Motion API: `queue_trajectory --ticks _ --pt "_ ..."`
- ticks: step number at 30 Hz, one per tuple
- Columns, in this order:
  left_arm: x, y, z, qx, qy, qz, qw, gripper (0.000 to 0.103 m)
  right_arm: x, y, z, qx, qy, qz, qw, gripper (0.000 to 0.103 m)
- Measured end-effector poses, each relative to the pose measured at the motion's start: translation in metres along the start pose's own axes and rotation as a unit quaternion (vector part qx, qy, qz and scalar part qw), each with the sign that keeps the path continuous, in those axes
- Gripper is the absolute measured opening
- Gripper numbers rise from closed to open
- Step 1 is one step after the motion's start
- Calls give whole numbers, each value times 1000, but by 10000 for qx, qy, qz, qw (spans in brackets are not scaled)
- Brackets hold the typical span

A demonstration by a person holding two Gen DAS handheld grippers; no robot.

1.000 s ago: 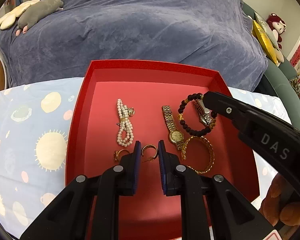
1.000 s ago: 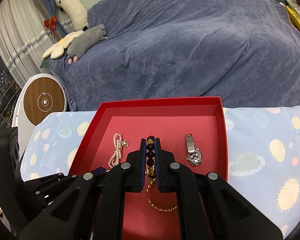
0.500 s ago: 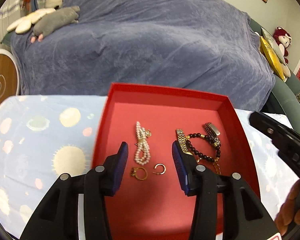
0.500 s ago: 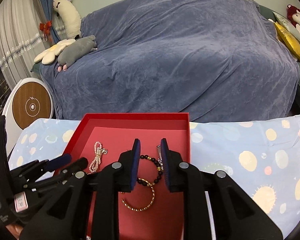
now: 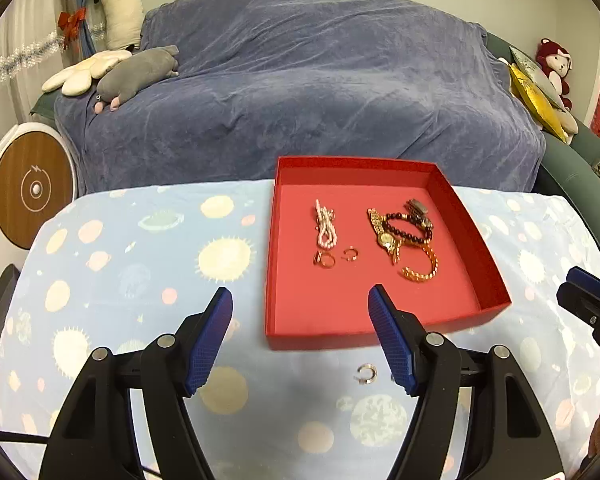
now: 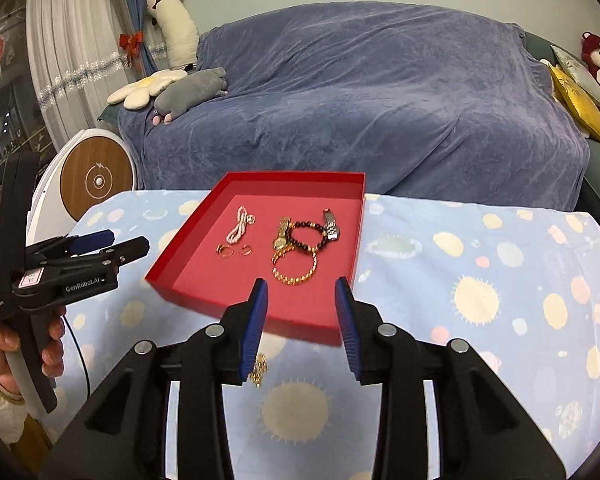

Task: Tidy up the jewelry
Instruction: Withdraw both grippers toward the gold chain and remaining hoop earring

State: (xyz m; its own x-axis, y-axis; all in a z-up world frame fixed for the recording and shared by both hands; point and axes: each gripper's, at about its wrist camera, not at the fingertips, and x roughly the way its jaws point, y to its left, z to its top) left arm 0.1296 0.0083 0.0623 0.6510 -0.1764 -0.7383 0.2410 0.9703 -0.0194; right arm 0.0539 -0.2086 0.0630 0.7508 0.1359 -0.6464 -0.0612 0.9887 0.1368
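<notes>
My left gripper (image 5: 300,336) and right gripper (image 6: 302,320) hover with jaws opening and empty, short of the red tray (image 5: 476,236) of jewelry (image 5: 400,236).

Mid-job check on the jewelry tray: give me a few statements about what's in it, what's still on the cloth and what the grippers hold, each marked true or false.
1. The pearl strand lies in the red tray. True.
2. The left gripper holds a ring. False: nothing is between its opening jaws.
3. A small ring lies on the cloth outside the tray. True.
4. The tray holds no watch. False: a gold watch lies there.
5. The right gripper grips the gold bangle. False: it lies in the tray.
</notes>
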Motion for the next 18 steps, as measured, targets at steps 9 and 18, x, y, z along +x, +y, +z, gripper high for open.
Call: queue_trajectory --ticks 9,18 --pt "4 5 -63 18 438 34 9990 69 18 24 -50 129 524 239 9983 35" --pt "24 -10 -80 257 570 -213 9978 69 58 40 -65 -152 787 183 9966 35"
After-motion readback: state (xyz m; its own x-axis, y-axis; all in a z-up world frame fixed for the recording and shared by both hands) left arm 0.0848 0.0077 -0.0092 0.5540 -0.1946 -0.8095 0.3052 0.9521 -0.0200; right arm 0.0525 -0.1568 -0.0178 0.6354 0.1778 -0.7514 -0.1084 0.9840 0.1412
